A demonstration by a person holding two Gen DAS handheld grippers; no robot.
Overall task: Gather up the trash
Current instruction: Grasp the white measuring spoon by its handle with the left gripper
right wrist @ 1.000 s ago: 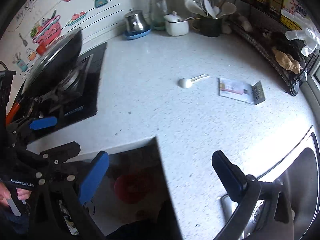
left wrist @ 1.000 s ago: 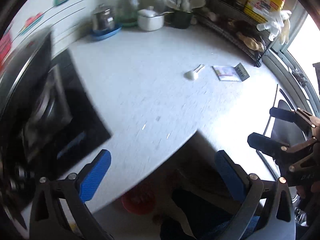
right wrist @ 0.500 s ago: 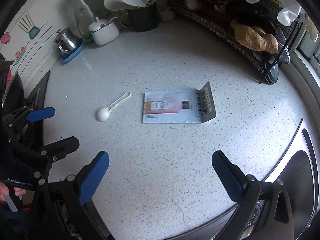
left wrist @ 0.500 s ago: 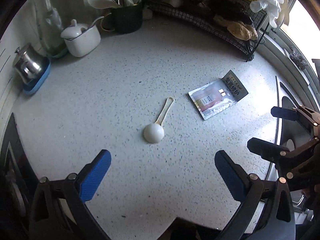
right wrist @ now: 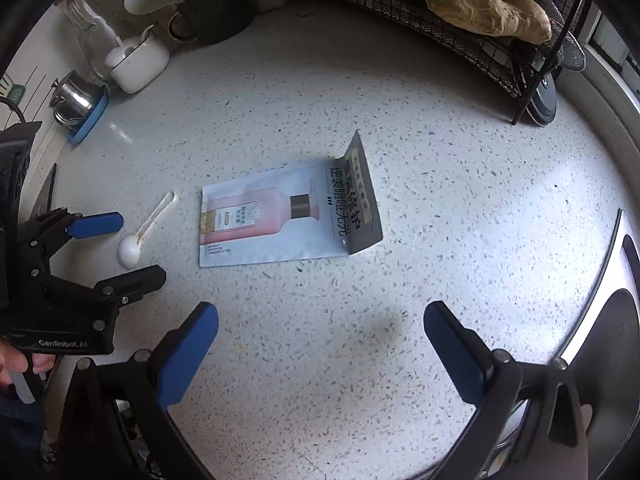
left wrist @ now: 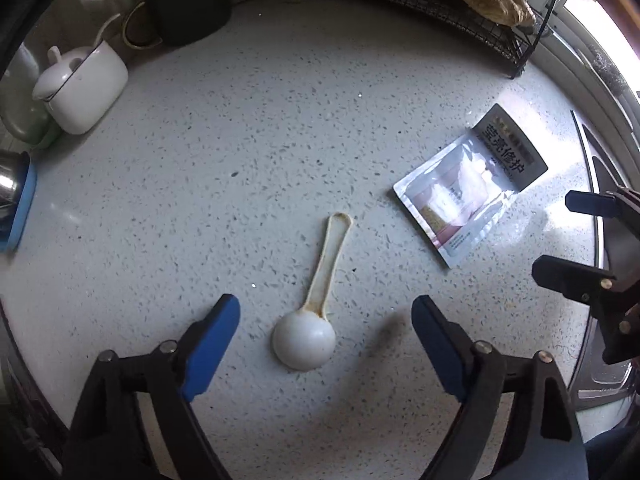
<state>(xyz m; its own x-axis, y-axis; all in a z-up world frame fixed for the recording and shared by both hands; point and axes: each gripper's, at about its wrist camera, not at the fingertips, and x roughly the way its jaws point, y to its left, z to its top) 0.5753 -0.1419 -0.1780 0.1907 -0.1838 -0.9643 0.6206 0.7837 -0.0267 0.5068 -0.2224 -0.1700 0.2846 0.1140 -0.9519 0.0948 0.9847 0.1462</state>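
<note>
A white plastic scoop [left wrist: 329,258] with a stained handle lies on the speckled countertop [left wrist: 260,152]. My left gripper [left wrist: 326,312] points down over it, its blue fingers on either side of the scoop's bowl without touching; the jaws are closing. A torn silver and pink sachet [right wrist: 276,220] lies flat to the right of the scoop [right wrist: 156,212], its dark top flap folded up. My right gripper [right wrist: 322,314] hangs open just in front of the sachet with nothing between its fingers. Each gripper shows in the other's view: the left gripper [right wrist: 134,248], the right gripper [left wrist: 576,238] beside the sachet [left wrist: 460,192].
At the back stand a white lidded pot [left wrist: 80,92], a dark mug of utensils [left wrist: 188,8] and a steel pot on a blue coaster [right wrist: 76,100]. A black wire rack [right wrist: 460,40] lines the back right. A sink [right wrist: 616,320] lies at the right edge.
Both grippers swung from the counter's front edge by the stove inward and down over the trash. The left jaws have narrowed around the scoop.
</note>
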